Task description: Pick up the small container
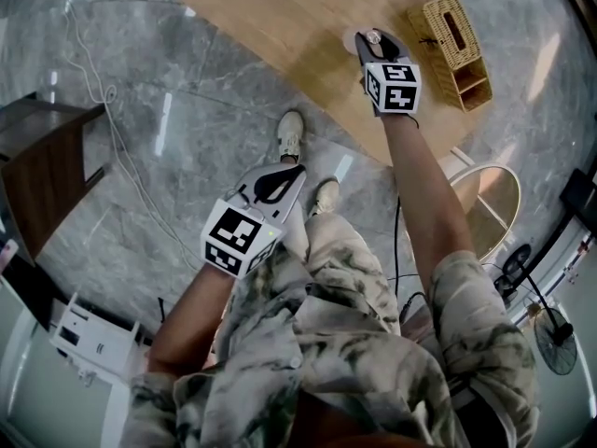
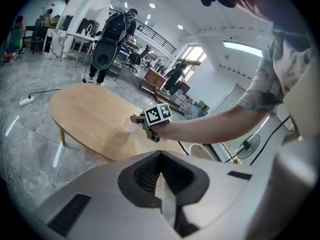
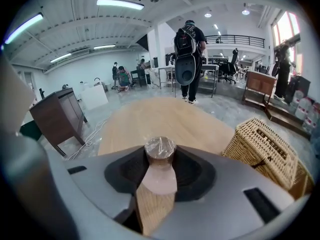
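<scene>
Small container (image 3: 160, 147) is clamped lid-up betw. tips of right gripper (image 3: 160, 157), over table (image 3: 150, 116), basket (image 3: 262, 151) to its right; left gripper (image 2: 161, 159) is shut, empty, well off table

Glossy grey marble floor (image 1: 187, 110) spreads under an oval wooden worktop (image 1: 280, 17) at twelve o'clock, a dark wooden cabinet (image 1: 47, 175) at nine, a standing fan (image 1: 558, 339) at four, with ceiling strip lights (image 3: 120, 3) overhead.
</scene>
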A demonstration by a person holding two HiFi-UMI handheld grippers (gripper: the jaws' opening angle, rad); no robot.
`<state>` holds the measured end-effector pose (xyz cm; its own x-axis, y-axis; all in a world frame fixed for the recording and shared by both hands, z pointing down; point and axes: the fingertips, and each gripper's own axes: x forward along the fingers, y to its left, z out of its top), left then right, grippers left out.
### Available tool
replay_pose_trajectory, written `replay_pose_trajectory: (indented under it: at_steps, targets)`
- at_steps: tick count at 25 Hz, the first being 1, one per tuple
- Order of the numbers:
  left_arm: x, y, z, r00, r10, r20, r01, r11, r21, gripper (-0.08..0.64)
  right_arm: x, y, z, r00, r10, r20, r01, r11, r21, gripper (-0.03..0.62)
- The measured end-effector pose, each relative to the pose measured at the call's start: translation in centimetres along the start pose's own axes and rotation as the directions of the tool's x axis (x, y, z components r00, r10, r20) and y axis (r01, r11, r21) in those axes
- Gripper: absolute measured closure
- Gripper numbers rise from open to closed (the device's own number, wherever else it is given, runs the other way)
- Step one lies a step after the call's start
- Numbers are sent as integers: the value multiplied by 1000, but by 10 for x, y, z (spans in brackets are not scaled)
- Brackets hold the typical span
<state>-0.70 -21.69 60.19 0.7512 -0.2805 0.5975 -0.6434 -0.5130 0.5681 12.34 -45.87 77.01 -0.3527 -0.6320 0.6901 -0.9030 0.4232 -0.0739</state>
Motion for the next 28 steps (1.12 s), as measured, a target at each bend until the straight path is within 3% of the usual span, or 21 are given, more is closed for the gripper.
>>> replay_pose_trajectory:
  at_steps: [17,28]
  targets:
    - [-20,-81,12,996,-63,55,60,996,62,538,-121,13,68,998,47,40,-44,997,-67,434]
    - [-46,-130,16,994,-87,64,79,990,116,538,-216,42,113,990,122,63,-115,987,-110,434]
